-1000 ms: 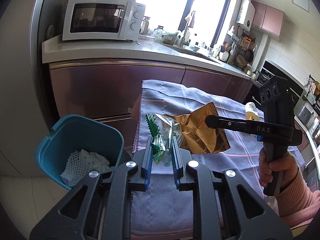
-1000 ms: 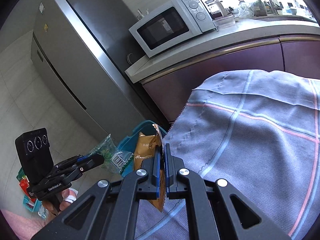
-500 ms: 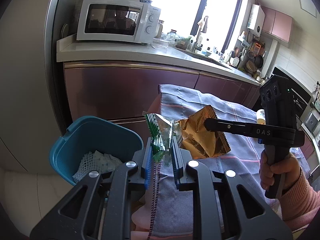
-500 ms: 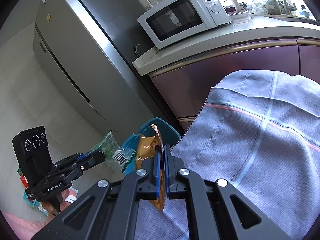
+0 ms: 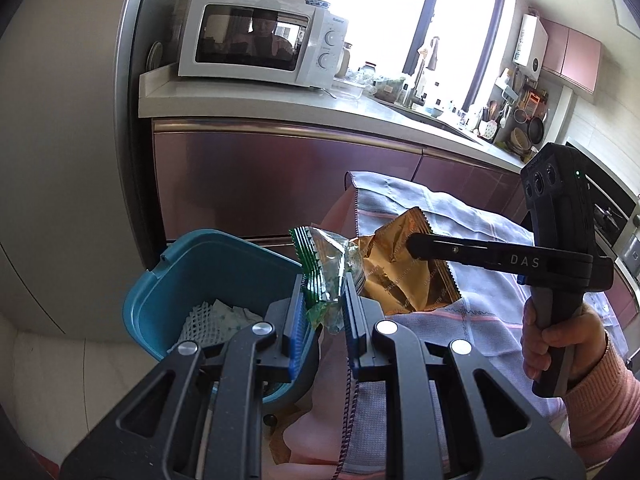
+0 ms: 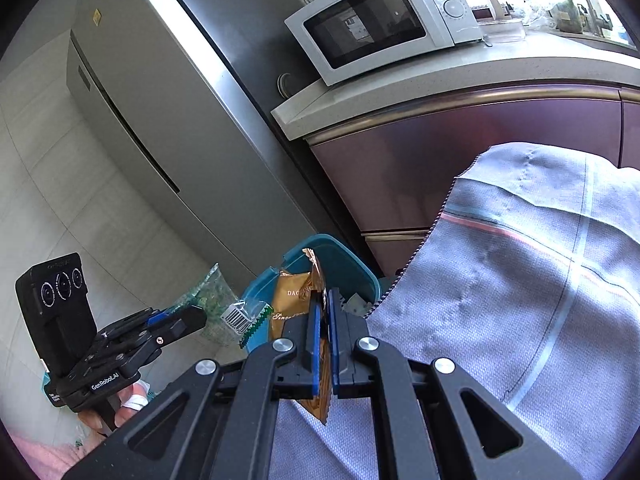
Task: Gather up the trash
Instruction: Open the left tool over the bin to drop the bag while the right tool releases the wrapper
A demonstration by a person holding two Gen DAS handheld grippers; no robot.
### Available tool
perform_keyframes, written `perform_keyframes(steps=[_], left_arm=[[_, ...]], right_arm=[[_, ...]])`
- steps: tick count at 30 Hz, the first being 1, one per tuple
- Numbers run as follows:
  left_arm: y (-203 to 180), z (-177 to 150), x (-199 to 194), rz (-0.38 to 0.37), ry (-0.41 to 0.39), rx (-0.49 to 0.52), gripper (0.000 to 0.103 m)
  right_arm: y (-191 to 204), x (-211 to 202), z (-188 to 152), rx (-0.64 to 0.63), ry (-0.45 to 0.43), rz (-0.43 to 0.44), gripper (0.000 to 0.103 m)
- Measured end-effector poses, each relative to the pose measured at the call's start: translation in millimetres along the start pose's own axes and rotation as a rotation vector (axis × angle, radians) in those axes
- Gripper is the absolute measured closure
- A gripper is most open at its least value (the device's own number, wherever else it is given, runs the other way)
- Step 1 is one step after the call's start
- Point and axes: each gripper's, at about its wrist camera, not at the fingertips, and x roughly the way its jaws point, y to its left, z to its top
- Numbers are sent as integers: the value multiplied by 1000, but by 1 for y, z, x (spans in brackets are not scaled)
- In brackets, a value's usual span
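A: Left tool [image 5: 325, 312] is clenched on the green wrapper [image 5: 326, 266], just beside the teal bin [image 5: 168, 304]; right tool [image 6: 325, 334] is clamped tight on the gold wrapper [image 6: 294, 300], above the cloth-covered bench [image 6: 520, 300].

B: Carry each one fully over the bin's mouth before letting go; light foil may drift past the rim.

A: Compared with a second ago, both have slid toward the bin, and its opening now lies nearer the left tool.
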Motion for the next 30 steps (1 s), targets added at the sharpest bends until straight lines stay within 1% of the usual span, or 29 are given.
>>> perform_keyframes(steps=[19, 30], left_arm=[[20, -1, 14, 56, 17, -41, 85], [33, -3, 24, 90, 33, -65, 85]], right_arm=[[10, 42, 14, -29, 54, -10, 100], [17, 69, 17, -46, 100, -20, 100]])
